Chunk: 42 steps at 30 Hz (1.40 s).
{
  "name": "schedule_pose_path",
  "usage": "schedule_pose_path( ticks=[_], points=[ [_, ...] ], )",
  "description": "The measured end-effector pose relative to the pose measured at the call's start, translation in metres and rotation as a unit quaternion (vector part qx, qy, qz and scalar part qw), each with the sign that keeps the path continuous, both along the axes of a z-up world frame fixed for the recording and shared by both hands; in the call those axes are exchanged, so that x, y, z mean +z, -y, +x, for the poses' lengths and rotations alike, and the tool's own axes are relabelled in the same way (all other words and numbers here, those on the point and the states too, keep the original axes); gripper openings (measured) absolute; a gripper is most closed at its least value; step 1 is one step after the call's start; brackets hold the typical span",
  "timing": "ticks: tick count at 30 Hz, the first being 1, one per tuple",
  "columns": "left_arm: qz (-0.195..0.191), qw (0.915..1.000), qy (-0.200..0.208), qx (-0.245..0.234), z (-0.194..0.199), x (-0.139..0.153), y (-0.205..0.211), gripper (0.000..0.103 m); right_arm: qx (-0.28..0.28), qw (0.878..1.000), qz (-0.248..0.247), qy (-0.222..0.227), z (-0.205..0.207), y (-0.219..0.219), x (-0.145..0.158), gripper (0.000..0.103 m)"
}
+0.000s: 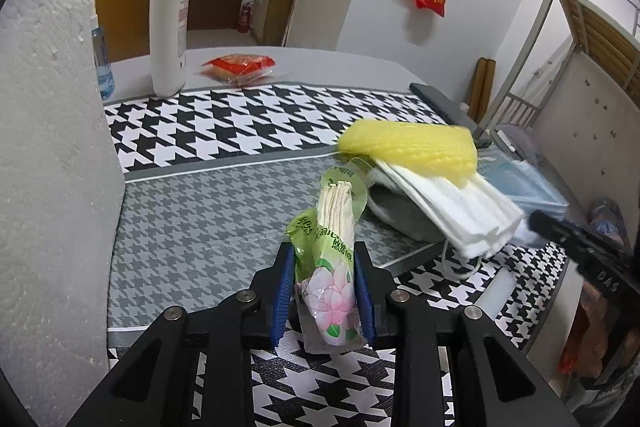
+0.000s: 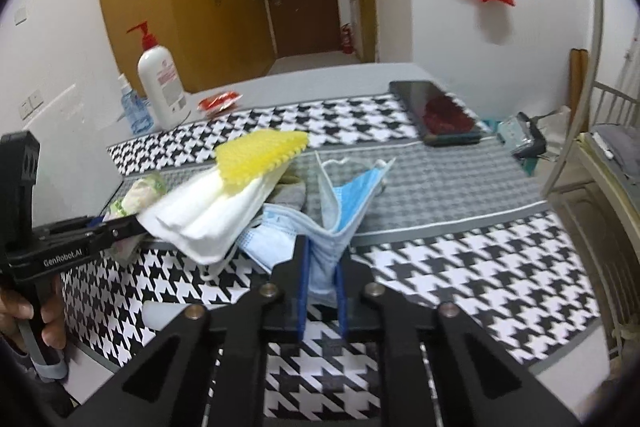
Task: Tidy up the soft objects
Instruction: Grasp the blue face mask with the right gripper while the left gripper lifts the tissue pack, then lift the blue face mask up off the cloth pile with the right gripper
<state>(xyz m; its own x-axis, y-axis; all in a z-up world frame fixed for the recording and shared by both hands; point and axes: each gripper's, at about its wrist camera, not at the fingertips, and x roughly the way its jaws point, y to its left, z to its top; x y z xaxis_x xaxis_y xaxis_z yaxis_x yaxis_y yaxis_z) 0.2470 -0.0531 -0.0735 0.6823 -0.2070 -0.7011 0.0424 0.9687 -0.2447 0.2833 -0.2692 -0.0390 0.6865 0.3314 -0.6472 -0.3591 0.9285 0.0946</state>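
My left gripper [image 1: 324, 267] is shut on a green tissue pack [image 1: 334, 255] with a pink flower print, held upright over the grey houndstooth mat [image 1: 192, 223]. To its right lies a pile: a yellow foam net [image 1: 412, 149] on top of white face masks [image 1: 460, 211], with a grey cloth [image 1: 400, 217] beneath. In the right wrist view, my right gripper [image 2: 322, 251] is shut on a blue face mask [image 2: 336, 219] at the pile's near edge. More blue masks [image 2: 272, 231] lie beside it. The left gripper [image 2: 132, 225] shows at left, behind the white masks [image 2: 208, 215].
A white pump bottle [image 1: 170, 27], a water bottle [image 1: 102, 63] and a red packet [image 1: 240, 65] stand at the table's far side. A white foam block [image 1: 48, 147] rises on the left. A dark phone [image 2: 436, 115] lies far right. A metal bed frame [image 2: 592, 155] borders the right.
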Motion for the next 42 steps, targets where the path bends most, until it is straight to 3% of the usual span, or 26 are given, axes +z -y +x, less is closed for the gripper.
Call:
schedule_pose_path(
  ticks=[10,33,37,39,42],
  points=[
    [0.000,0.9997,0.022,-0.014,-0.006,0.010,0.007,0.027,-0.035,0.998,0.001,0.058,-0.035,0.022,0.039,0.015],
    [0.013,0.9968,0.077,-0.017,-0.037,0.047,0.012,0.026,-0.031,0.985,0.061,0.161,-0.068,0.034,0.098,0.015],
    [0.018,0.9963,0.082,-0.018,-0.044,0.050,0.014,0.026,-0.031,0.990,0.028,0.135,-0.058,0.023,0.085,0.015],
    [0.019,0.9960,0.085,-0.019,-0.047,0.052,0.014,0.026,-0.031,0.993,0.033,0.112,-0.053,0.022,0.077,0.015],
    [0.020,0.9957,0.089,-0.018,-0.050,0.054,0.013,0.026,-0.033,0.992,0.037,0.116,-0.053,0.022,0.078,0.015]
  ],
)
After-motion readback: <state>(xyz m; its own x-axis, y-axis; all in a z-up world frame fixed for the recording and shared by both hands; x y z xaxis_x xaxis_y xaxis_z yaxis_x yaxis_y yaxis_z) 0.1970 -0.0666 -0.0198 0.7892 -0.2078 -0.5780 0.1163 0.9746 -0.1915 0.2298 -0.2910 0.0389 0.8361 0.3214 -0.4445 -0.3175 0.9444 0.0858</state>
